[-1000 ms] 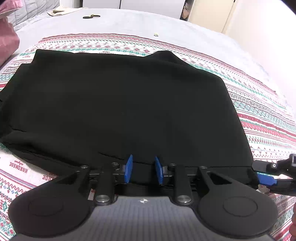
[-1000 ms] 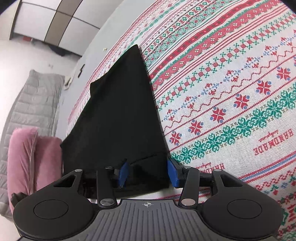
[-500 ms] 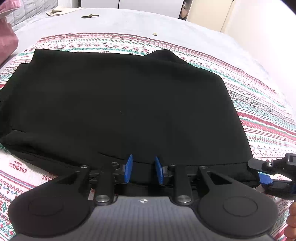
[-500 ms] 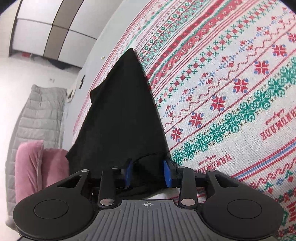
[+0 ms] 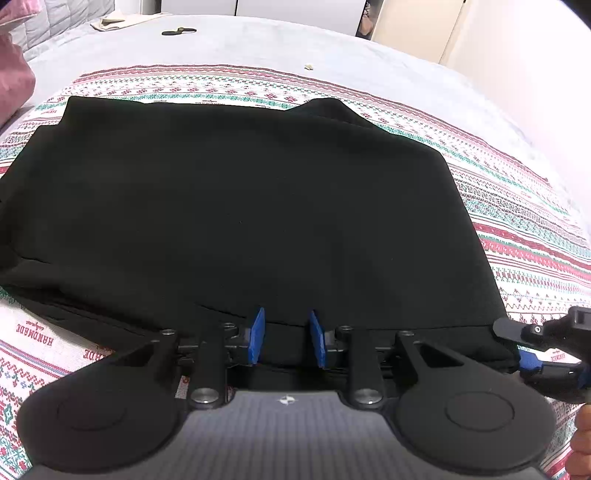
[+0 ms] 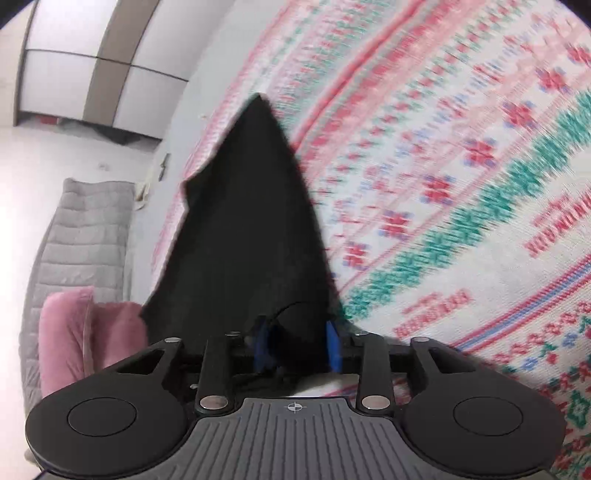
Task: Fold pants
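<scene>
Black pants (image 5: 236, 206) lie folded flat on a patterned cloth (image 5: 524, 236) on the bed. My left gripper (image 5: 284, 339) is at the near edge of the pants, its blue pads a small gap apart with the dark hem between them. My right gripper (image 6: 295, 347) sits at the near right corner of the pants (image 6: 251, 229), with a bunch of black fabric between its blue pads; that view is blurred. The right gripper also shows in the left wrist view (image 5: 543, 350) at the corner.
A pink cushion (image 6: 74, 332) and a grey quilt (image 6: 81, 236) lie to the left. A small dark object (image 5: 179, 31) rests on the grey sheet at the far side. Wardrobe doors (image 6: 99, 66) stand beyond the bed.
My right gripper has narrowed its pads on the pants corner and is moving, so its view is blurred. My left gripper has stayed in place at the hem.
</scene>
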`<state>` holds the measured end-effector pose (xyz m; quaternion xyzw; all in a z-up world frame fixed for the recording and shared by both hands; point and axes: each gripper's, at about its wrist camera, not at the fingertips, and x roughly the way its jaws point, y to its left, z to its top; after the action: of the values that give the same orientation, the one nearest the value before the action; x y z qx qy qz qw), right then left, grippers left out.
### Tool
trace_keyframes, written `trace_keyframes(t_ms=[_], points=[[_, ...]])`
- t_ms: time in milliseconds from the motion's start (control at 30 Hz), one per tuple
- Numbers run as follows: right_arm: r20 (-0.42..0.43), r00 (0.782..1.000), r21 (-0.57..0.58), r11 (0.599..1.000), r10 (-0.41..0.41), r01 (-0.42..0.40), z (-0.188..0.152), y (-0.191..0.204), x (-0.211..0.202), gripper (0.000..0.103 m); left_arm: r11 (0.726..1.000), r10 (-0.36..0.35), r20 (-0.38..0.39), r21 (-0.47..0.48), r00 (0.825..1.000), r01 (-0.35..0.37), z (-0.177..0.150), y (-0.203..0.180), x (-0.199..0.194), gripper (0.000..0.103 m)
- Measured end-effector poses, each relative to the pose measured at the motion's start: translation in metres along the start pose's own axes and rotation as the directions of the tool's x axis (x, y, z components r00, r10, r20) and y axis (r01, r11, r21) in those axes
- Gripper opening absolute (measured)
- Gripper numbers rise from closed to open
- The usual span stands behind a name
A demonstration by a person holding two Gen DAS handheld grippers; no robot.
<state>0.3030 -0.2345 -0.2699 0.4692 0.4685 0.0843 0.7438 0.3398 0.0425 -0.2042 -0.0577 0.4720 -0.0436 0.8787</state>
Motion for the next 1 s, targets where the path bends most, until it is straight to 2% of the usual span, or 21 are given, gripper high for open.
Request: trace_keyframes(t_ms=[100,167,333,433,567,667,733,800,867,933,967,1000], points=[[0.003,1.000,-0.020,1.000,-0.008,0.008,-0.001,0.003,-0.002,0.032,1.000,0.001,-0.001,0.001,1.000,-0.001,-0.001,-0.001,0.000,0.052],[0.033,0.998,-0.108,0.992,-0.062,0.065,-0.005,0.017,-0.005,0.020,1.000,0.003,-0.003,-0.001,1.000,-0.003,-0.001,-0.003,0.000,0.052],[0.078,0.996,-0.146,0.988,-0.031,0.042,-0.011,0.035,-0.014,0.012,1.000,0.018,-0.016,0.023,1.000,-0.018,0.001,-0.008,0.002,0.053],[0.069,0.997,-0.146,0.988,-0.042,0.051,-0.010,0.035,-0.014,0.012,1.000,0.024,-0.021,0.012,0.999,-0.024,0.004,-0.009,0.003,0.055],[0.035,0.995,-0.064,0.993,-0.095,0.097,-0.003,0.017,-0.005,0.025,0.999,0.033,-0.004,-0.011,0.999,-0.033,0.011,-0.014,0.001,0.058],[0.031,0.999,0.043,0.999,-0.035,0.034,-0.001,-0.001,-0.007,0.025,1.000,0.026,0.050,0.008,0.998,-0.026,0.023,-0.031,-0.003,0.062],[0.035,0.998,0.003,0.999,-0.046,0.046,-0.003,0.003,-0.008,0.025,0.999,0.016,0.064,0.042,0.998,-0.019,0.034,-0.052,-0.001,0.069],[0.052,0.995,-0.081,0.993,-0.081,0.085,-0.006,0.013,-0.009,0.023,0.993,-0.011,0.063,0.119,0.998,0.003,0.049,-0.086,0.004,0.075],[0.074,0.991,-0.149,0.981,-0.110,0.120,-0.010,0.023,-0.009,0.018,0.972,-0.034,0.074,0.234,0.997,0.016,0.065,-0.132,0.013,0.078],[0.090,0.989,-0.189,0.973,-0.120,0.135,-0.012,0.030,-0.011,0.016,0.933,-0.021,0.068,0.360,0.997,-0.004,0.076,-0.179,0.029,0.082],[0.095,0.989,-0.201,0.970,-0.118,0.135,-0.012,0.031,-0.011,0.015,0.902,0.000,0.058,0.431,0.998,-0.025,0.078,-0.202,0.040,0.082],[0.096,0.989,-0.207,0.969,-0.113,0.131,-0.011,0.032,-0.013,0.014,0.859,0.035,0.052,0.509,0.998,-0.057,0.079,-0.226,0.055,0.082]])
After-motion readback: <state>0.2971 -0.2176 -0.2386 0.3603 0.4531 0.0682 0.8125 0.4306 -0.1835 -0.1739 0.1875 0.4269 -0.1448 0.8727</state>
